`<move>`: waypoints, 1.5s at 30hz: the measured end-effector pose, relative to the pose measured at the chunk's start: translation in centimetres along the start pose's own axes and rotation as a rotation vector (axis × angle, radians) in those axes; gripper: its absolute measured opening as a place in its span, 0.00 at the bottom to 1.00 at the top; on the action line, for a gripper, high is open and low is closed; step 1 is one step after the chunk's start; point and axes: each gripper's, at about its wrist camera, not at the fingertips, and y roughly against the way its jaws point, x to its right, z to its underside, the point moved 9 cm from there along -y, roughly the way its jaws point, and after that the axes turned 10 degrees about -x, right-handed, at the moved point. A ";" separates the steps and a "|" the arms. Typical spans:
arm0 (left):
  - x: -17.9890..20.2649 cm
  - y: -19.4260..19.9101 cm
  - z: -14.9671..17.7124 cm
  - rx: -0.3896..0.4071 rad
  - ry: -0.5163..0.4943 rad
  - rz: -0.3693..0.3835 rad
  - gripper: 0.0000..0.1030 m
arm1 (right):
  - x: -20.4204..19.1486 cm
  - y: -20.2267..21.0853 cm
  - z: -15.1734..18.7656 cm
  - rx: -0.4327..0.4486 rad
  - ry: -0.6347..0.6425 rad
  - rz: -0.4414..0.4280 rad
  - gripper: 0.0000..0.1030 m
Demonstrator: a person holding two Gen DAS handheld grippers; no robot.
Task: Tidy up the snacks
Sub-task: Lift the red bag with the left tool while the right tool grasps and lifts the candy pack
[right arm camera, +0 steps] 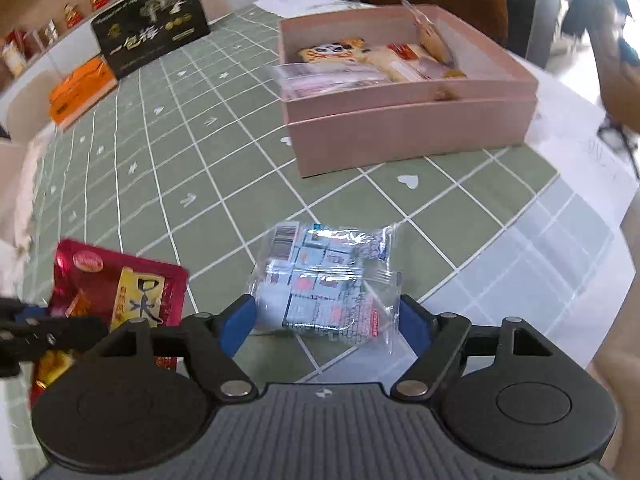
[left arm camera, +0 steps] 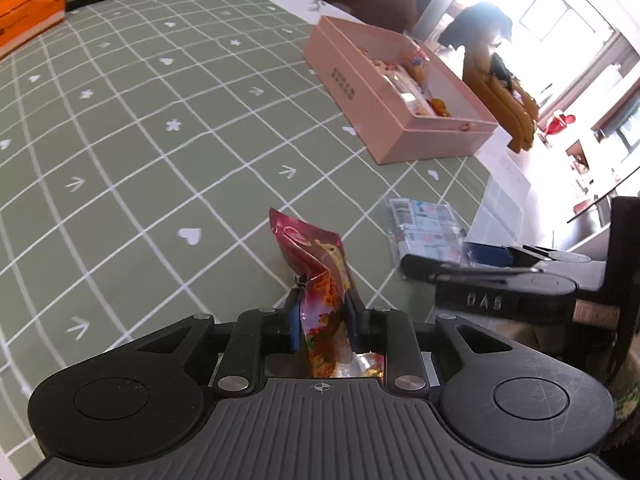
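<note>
Pinching the light, crinkly red snack pouch in my left gripper, my wide-open right gripper straddles the slippery clear packet, best squeezed mid-body.

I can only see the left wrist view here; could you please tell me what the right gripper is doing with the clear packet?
Observer: The right gripper is open, its blue pads either side of the clear packet, not yet squeezing it.
Operator: Thank you. Does my red packet show any print?
Observer: Yes, the red packet has a yellow label with large black characters.
Operator: And what lies at the far end of the pink box?
Observer: In the pink box, a yellow tiger-face snack lies against the far wall.
</note>
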 end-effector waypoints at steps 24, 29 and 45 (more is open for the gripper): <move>1.6 -3.7 -0.8 -0.010 0.065 0.229 0.43 | -2.5 0.8 3.9 0.062 0.088 0.036 0.89; 2.2 -4.2 -1.1 -0.013 0.040 0.177 0.28 | -2.9 1.0 4.4 0.065 0.130 0.020 0.89; -1.1 -1.6 1.2 -0.010 0.164 0.026 0.30 | 1.0 -0.2 0.6 0.112 0.058 0.141 0.86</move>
